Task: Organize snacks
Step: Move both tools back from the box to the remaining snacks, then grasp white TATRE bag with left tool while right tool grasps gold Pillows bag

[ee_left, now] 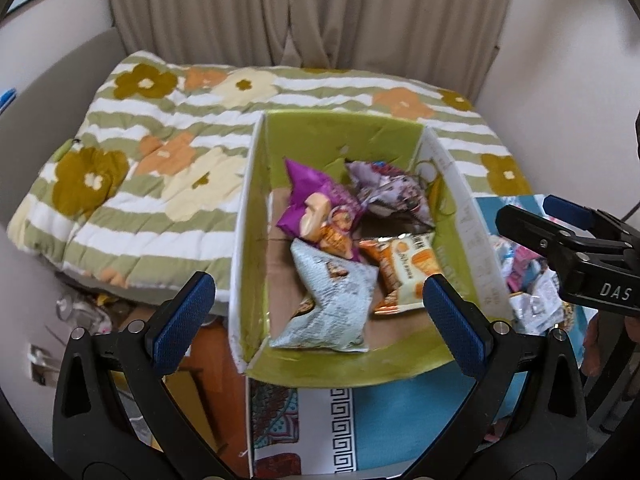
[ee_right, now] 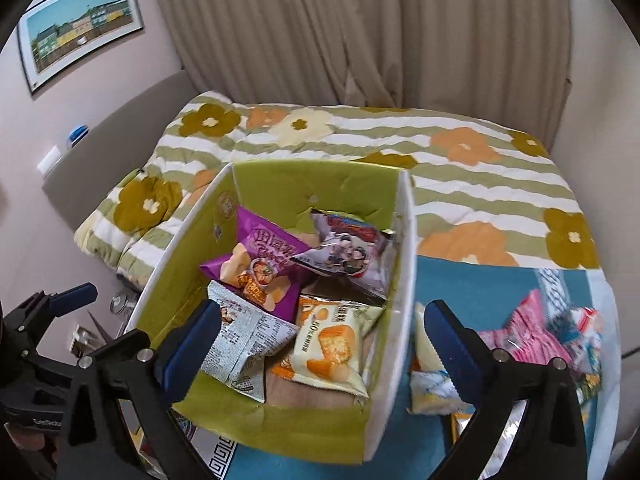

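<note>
Both my claws hang wide and empty, left claw (ee_left: pixel 316 312) and right claw (ee_right: pixel 322 344) low in frame over the box (ee_right: pixel 394 280). Four snacks (ee_right: pixel 332 344) are in; a loose pile (ee_right: pixel 560 332), right of frame, still waits outside.

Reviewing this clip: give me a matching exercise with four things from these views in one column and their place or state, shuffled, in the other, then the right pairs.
Things:
1. purple packet
2. pink packet
3. left tool
4. green box

Place or state:
A. open, holding nothing
B. lying on the blue cloth outside the box
C. inside the box, near the far wall
D. open-topped, holding several snack packets

Pairs: 1-C, 2-B, 3-A, 4-D
</note>
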`<state>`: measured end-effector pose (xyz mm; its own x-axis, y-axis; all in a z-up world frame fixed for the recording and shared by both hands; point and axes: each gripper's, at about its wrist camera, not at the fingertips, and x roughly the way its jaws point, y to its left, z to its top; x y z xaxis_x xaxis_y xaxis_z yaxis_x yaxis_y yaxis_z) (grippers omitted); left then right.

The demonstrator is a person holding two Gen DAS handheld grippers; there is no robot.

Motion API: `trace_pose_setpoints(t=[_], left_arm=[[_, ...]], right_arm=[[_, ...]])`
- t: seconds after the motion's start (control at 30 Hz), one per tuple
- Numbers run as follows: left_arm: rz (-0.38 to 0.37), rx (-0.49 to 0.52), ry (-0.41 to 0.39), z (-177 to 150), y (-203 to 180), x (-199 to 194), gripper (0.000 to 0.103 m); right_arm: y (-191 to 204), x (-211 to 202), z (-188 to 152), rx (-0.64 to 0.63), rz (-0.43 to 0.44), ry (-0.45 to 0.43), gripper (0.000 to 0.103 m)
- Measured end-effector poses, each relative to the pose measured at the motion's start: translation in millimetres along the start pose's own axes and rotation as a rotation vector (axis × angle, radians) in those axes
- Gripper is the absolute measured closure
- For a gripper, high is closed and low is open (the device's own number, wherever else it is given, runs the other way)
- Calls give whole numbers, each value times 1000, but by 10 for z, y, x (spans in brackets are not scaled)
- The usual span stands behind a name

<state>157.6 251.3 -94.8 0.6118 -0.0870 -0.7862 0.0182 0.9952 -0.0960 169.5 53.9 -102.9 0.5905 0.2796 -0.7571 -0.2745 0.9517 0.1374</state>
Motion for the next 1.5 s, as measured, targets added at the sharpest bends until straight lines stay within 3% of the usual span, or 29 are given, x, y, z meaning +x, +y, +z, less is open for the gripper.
trace_pose_setpoints(t=[0.2, 0.43, 0.87, 1.17, 1.5], left_arm=[[-2, 43, -70, 10, -277, -177, 0], [-36, 91, -152, -41, -913, -375, 0], [-111, 248, -93, -486, -2492, -169, 0], [-139, 476, -35, -913, -3252, 208, 0], [-111, 778, 39, -1188, -3544, 963, 0]], right_arm=[[-147, -348, -72, 32, -42, -45, 2], [-612, -794, -302, 72, -91, -85, 2], [-1967, -1454, -920, 119, -174, -75, 2], [-2581, -1417, -1358, 120, -140, 9, 2], [-2829, -907, -1782, 180, -154, 104, 2]])
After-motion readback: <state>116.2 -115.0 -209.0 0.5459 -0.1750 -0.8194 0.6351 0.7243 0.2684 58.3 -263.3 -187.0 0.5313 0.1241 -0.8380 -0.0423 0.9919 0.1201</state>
